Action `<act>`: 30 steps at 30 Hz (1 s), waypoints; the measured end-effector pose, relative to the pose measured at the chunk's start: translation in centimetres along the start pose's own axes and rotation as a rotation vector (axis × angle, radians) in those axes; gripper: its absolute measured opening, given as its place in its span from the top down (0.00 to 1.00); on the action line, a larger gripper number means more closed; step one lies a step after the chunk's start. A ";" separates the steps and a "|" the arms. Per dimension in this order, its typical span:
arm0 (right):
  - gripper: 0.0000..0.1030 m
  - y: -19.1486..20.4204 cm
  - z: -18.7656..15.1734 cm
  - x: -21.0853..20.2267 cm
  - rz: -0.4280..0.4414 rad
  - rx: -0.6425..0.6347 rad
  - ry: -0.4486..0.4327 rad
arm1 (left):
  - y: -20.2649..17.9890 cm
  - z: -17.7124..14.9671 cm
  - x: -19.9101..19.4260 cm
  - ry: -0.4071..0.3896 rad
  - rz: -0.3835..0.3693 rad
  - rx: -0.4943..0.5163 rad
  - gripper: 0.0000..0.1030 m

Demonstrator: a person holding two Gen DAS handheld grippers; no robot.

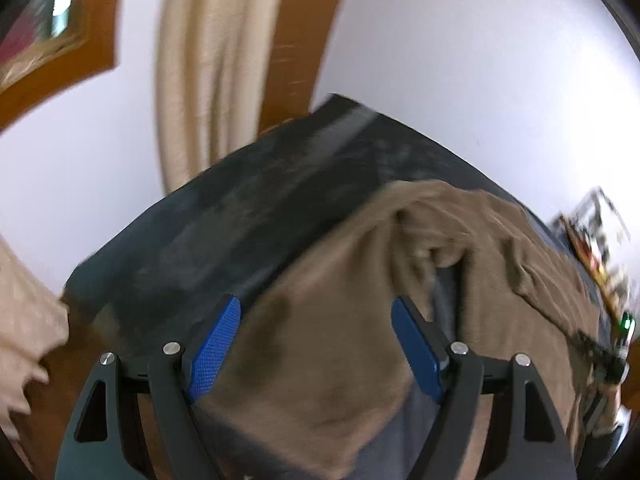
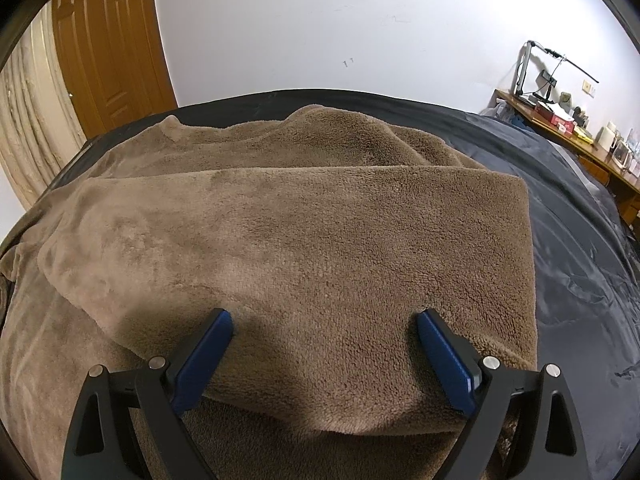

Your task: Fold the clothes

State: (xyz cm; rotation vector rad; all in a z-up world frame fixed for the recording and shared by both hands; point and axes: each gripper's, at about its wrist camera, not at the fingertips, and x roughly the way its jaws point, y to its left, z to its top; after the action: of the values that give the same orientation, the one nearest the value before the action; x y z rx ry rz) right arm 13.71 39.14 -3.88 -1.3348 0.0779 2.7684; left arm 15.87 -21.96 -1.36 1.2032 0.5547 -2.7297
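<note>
A brown fleece garment (image 2: 288, 240) lies on a bed with a dark cover (image 2: 580, 240), one flat layer folded over the rest. My right gripper (image 2: 324, 320) is open, its blue fingers (image 2: 200, 360) spread wide just above the near edge of the folded layer, holding nothing. In the blurred left wrist view the same brown garment (image 1: 320, 352) lies rumpled on the dark cover (image 1: 240, 220). My left gripper (image 1: 316, 308) is open over its near part, with nothing between the blue pads (image 1: 216, 348).
A wooden door (image 2: 108, 52) and beige curtain (image 2: 28, 128) stand at the far left. A cluttered wooden desk (image 2: 568, 128) with a lamp runs along the right wall. A white wall (image 2: 340, 20) stands behind the bed.
</note>
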 end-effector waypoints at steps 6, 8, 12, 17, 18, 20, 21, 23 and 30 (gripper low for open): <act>0.07 -0.1 0.0 -0.1 0.006 0.005 -0.001 | 3.1 -1.8 2.2 0.051 -0.022 -0.071 0.21; 0.07 -0.1 0.0 -0.1 0.008 0.007 -0.001 | 3.3 -2.2 3.1 0.069 -0.045 -0.088 0.21; 0.07 -0.1 0.0 -0.1 0.011 0.010 -0.002 | 3.0 -2.7 3.1 0.064 -0.047 -0.067 0.21; 0.07 -0.2 0.1 -0.1 0.011 0.009 -0.003 | 2.2 -3.9 2.8 0.053 -0.032 0.006 0.22; 0.07 -0.2 0.1 -0.1 0.011 0.010 -0.003 | 2.0 -4.2 2.7 0.048 -0.017 0.025 0.25; 0.07 -0.2 0.1 -0.1 0.011 0.010 -0.003 | 1.5 -4.6 2.6 0.042 0.020 0.057 0.49; 0.07 -0.2 0.1 -0.1 0.010 0.010 -0.003 | 1.4 -4.7 2.6 0.041 0.039 0.069 0.54; 0.07 -0.2 0.1 -0.1 0.010 0.010 -0.003 | 1.3 -4.8 2.7 0.048 0.029 0.063 0.69; 0.07 -0.2 0.1 -0.1 0.012 0.011 -0.004 | 0.5 -3.7 1.2 0.006 -0.006 0.022 0.86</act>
State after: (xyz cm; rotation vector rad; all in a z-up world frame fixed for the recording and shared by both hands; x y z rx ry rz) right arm 13.76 39.30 -3.74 -1.3311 0.1015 2.7760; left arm 17.71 -20.95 -4.69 1.2169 0.5314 -2.7456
